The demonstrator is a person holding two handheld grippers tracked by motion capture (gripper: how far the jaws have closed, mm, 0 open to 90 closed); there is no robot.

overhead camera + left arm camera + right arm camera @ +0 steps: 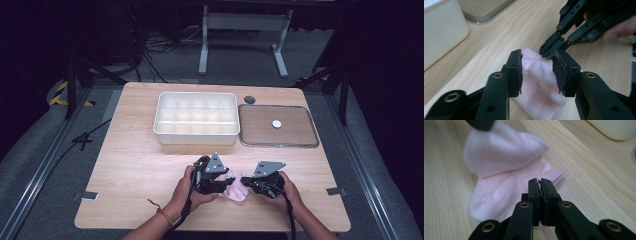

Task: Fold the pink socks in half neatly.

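Observation:
A pink sock point(239, 187) lies folded on the wooden table near the front edge, between my two grippers. My left gripper point(537, 70) stands open with a bunched fold of the sock point(537, 82) in the gap, the cloth loosely brushing both pads. My right gripper point(540, 182) is shut, its tips resting on the sock point(506, 187) near its ribbed edge. I cannot tell whether any cloth is pinched. In the left gripper view the right gripper point(546, 52) meets the sock's far edge. In the high view the left gripper point(225, 182) and right gripper point(248, 184) face each other.
A white box point(195, 139) with several compartments stands at the middle back. Right of it lies a clear tray point(278, 145) with a small white disc point(276, 123). A dark round spot point(249, 99) sits behind the tray. A person's hands hold both grippers.

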